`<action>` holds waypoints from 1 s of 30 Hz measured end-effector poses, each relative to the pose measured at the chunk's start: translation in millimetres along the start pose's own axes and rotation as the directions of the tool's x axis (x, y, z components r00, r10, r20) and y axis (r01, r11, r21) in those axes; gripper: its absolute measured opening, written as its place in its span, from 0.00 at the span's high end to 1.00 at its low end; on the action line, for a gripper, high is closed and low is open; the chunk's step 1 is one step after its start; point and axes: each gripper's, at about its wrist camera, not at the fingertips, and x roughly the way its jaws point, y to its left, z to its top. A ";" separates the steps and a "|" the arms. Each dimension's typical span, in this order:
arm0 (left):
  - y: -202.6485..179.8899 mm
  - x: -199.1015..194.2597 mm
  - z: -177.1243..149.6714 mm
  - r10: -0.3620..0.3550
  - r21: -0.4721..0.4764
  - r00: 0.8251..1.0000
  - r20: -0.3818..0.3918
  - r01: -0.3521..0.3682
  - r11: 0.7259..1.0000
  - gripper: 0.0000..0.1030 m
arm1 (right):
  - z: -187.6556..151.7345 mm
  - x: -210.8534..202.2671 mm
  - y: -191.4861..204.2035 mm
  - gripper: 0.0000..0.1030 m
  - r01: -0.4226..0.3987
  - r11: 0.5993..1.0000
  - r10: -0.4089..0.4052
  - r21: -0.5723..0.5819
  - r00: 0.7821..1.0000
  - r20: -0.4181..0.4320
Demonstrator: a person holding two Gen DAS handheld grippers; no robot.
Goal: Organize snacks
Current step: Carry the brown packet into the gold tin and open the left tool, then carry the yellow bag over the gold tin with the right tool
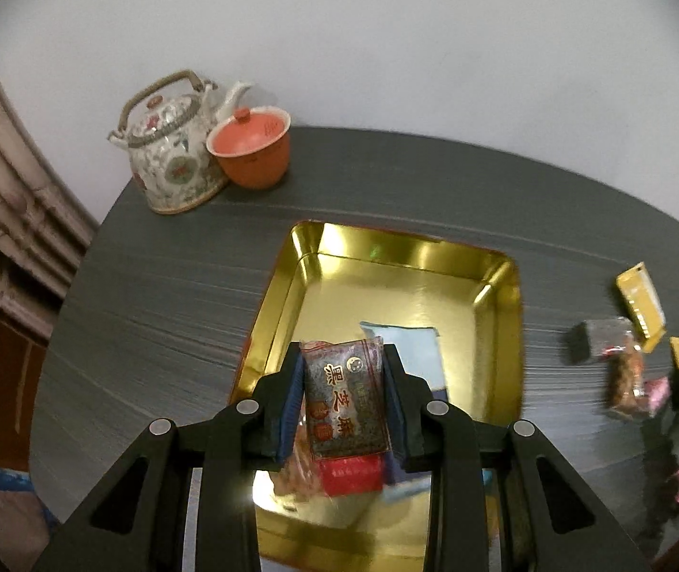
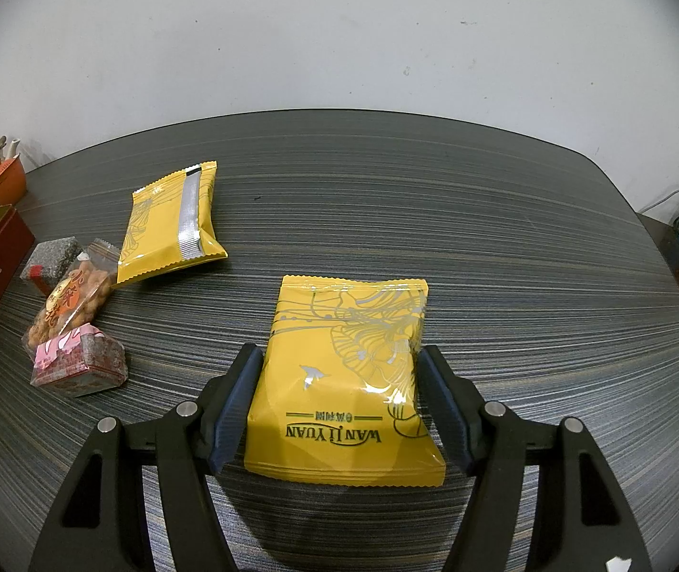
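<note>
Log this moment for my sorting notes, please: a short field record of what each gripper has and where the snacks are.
left gripper: shut on black sesame packet, above gold tin
in tin: pale blue packet, red packet
right gripper: straddles yellow packet lying on table; grip unclear
loose on table: second yellow packet, peanut bag, pink packet, grey packet
far corner: teapot, orange lidded cup
</note>
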 end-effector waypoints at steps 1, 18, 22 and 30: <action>1.1 7.5 1.5 0.010 0.002 1.000 -0.007 -0.010 1.000 0.69 | 0.0 0.0 0.1 0.37 0.000 1.000 0.000 0.000 1.000 0.000; 13.4 48.0 -1.5 0.026 -0.044 0.998 -0.065 -0.029 0.999 0.39 | 0.0 0.2 0.1 0.38 0.000 1.000 0.000 0.000 1.000 0.000; 14.4 30.2 -2.8 0.013 -0.035 1.000 -0.023 -0.014 0.999 0.30 | 0.2 0.3 0.1 0.38 0.000 1.000 0.000 -0.001 1.000 -0.001; 16.2 -13.3 -25.0 0.010 -0.018 0.999 0.052 -0.009 1.000 0.30 | 1.5 0.2 -2.0 0.38 0.001 1.000 -0.001 -0.001 1.000 -0.001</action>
